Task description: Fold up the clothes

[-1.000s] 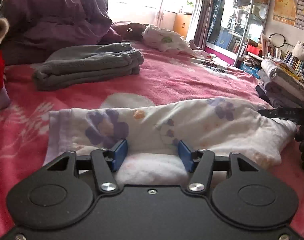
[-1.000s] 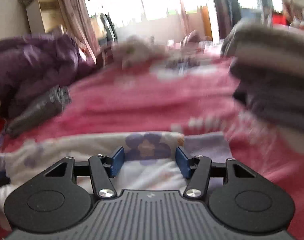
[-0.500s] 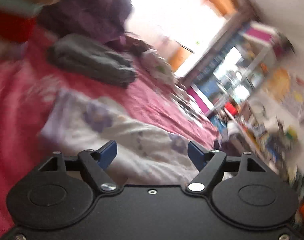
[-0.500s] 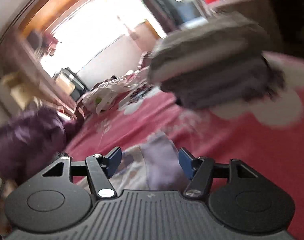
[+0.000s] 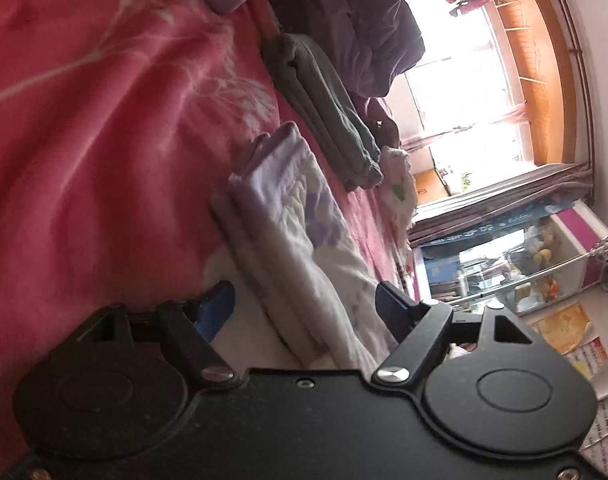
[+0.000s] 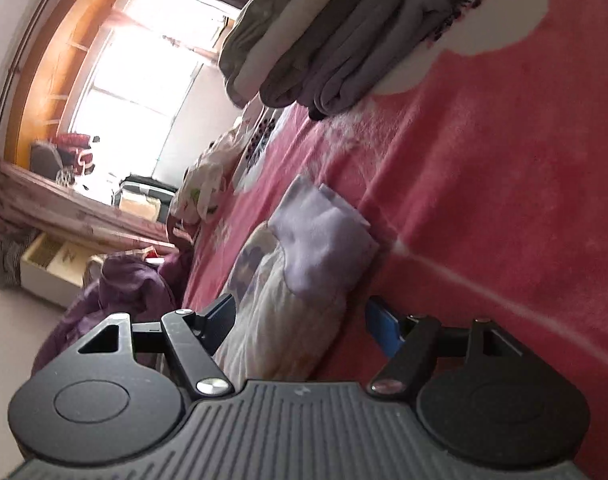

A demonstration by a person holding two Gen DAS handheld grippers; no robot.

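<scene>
Now | floral garment (image 5: 304,240) folded | long axis between both grippers

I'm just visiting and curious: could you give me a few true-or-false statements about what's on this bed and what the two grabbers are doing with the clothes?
1. The bed cover is pink with white patterns. True.
2. The floral garment lies between the left gripper jaws. True; the jaws stand open around it, not pressing.
3. The right gripper is clamped shut on a sock. False; its jaws are opening, with the floral garment's lilac end between them.
4. The folded grey garment lies on top of the floral one. False; it lies apart, further back.
5. A pile of folded clothes sits on the bed. True.
</scene>
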